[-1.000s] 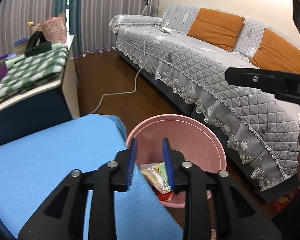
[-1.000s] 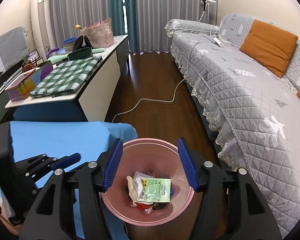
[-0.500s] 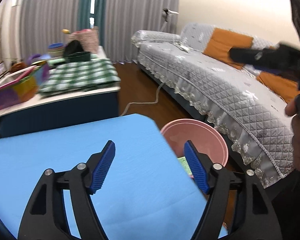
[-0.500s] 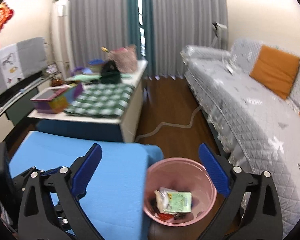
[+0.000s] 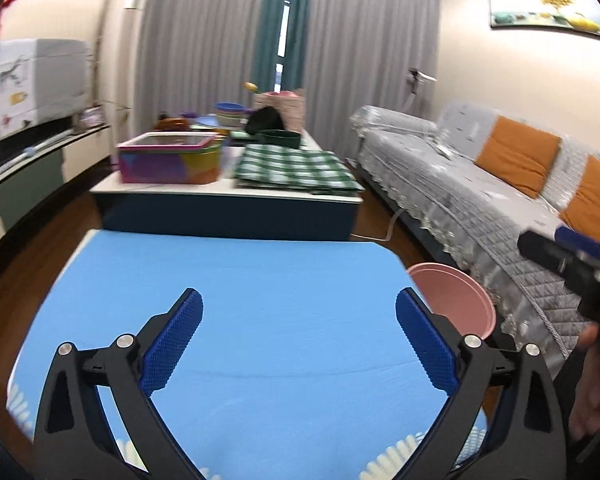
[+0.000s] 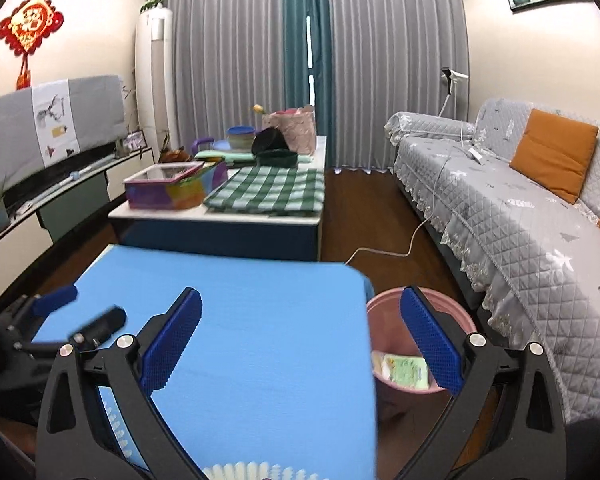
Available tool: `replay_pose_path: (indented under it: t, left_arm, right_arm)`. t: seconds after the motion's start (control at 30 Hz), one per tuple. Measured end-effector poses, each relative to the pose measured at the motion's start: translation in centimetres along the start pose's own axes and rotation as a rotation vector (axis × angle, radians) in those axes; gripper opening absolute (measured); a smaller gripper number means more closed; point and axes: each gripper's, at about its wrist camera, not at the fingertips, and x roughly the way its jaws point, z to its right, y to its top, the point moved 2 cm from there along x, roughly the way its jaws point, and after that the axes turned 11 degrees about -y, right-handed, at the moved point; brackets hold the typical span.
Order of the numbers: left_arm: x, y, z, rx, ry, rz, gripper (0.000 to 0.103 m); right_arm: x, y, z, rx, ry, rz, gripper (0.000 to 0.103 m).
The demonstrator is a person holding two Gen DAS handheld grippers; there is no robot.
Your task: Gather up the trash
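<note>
Hovering over the blue tabletop (image 5: 260,280), the left gripper (image 5: 298,344) has its two blue-padded fingers (image 5: 172,344) spread wide with nothing between them. In the right wrist view, the left gripper (image 6: 60,320) appears at the left edge, above the same blue tabletop (image 6: 260,320).

The right gripper (image 6: 300,344) also has its two fingers (image 6: 172,344) spread wide and empty. It hangs over the right portion of the tabletop, with its right finger in front of the pink bin (image 6: 456,316). In the left wrist view, the right gripper (image 5: 572,260) enters from the right edge, held by one hand (image 5: 592,392).

One pink bin (image 5: 460,292) stands on the wooden floor, just beside the right edge of the tabletop and between it and the sofa (image 5: 480,184). The trash lies inside the bin: two items can be counted, one pale wrapper (image 6: 380,364) and one green-printed packet (image 6: 406,370), side by side. The blue surface carries no items.

Beyond the tabletop stands one low white-topped table (image 6: 220,216), bearing one colourful box (image 6: 172,188) and one green checked cloth (image 6: 272,190). One white cable (image 6: 396,248) runs across the floor towards the sofa (image 6: 520,208). Two orange cushions (image 5: 516,152) rest on the sofa back.
</note>
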Motion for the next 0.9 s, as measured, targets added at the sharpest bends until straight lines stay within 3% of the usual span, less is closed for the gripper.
replay_pose_path:
  t: [0.1, 0.23, 0.57, 0.9]
  left_arm:
    - [-0.5, -1.4, -1.2, -0.033, 0.059, 0.010, 0.094]
    - [0.5, -3.2, -2.8, -0.104, 0.073, -0.047, 0.094]
    - [2.2, -4.4, -2.6, -0.087, 0.089, -0.102, 0.094]
    - [2.6, -5.0, -2.2, -0.087, 0.078, -0.120, 0.094]
  right_arm:
    - [0.0, -2.0, -0.9, 0.012, -0.021, -0.019, 0.098]
    - [1.3, -4.0, -1.4, -0.001, -0.080, -0.050, 0.098]
    - [4.3, -5.2, -0.8, -0.008, -0.170, -0.117, 0.098]
    - [4.6, -5.3, -0.5, -0.003, -0.177, -0.134, 0.098]
